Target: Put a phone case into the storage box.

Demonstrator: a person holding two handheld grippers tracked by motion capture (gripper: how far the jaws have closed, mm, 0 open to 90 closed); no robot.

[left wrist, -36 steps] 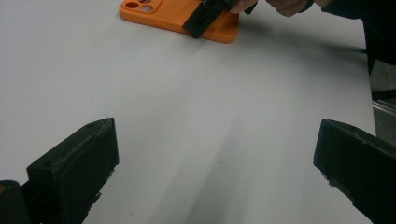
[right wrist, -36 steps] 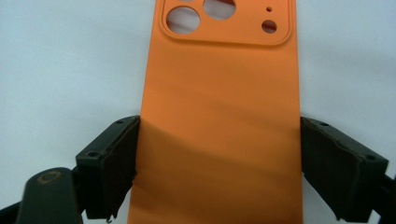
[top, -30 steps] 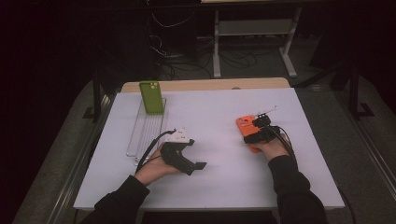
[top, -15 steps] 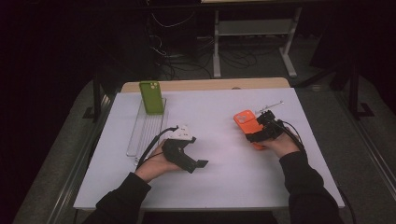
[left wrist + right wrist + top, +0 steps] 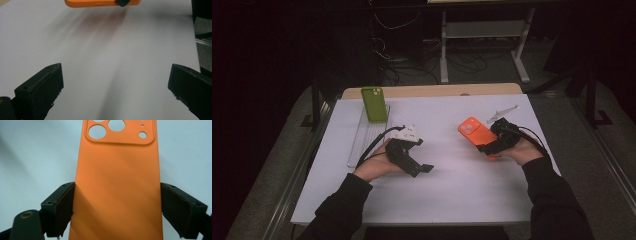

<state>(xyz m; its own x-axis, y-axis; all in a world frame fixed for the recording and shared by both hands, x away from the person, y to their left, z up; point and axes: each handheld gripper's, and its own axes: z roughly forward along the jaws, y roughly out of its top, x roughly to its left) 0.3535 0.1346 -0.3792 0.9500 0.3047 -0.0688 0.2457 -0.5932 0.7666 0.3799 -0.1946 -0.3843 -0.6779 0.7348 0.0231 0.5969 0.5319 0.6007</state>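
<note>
Toward the table's [image 5: 452, 200] right edge, the right gripper [image 5: 492, 146] clamps the orange phone case [image 5: 117, 185] by its long sides, lifted clear; the left gripper [image 5: 117, 92] waits wide and empty nearby, likely to assist.

Probably a lab: dim room, floor cables [image 5: 397, 47]

Open table [image 5: 452, 175] between hands; green case [image 5: 374, 104] on clear tray [image 5: 357, 145] blocks far-left, apparently upright.
</note>
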